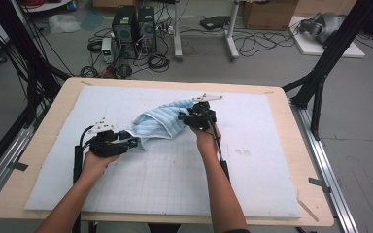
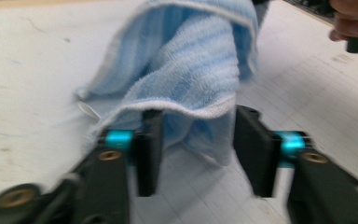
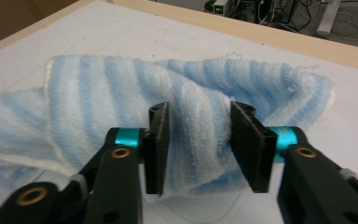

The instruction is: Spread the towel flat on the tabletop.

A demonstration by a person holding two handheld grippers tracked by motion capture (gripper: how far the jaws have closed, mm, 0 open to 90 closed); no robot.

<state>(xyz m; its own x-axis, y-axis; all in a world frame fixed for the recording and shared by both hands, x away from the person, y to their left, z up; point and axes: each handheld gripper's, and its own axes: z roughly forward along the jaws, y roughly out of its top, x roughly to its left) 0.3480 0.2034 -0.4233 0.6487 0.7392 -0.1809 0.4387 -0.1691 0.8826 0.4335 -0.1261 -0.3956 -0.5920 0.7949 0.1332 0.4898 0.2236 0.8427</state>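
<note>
The person's forearms are coming in from the near edge of the counter, each hand carrying a tool toward a light-blue striped towel that is lying bunched on the white gridded mat, a little left of centre and toward the far side. The towel's long axis is running from near-left to far-right, so each tool is working one end. The left tool is meeting the near-left end, its jaws standing apart with the hemmed edge of the towel hanging between them, not yet pinched. The right tool is sitting at the far-right end, its jaws also apart, straddling a raised fold of the towel. Both are equally close, so closing looks like the likely next move.
</note>
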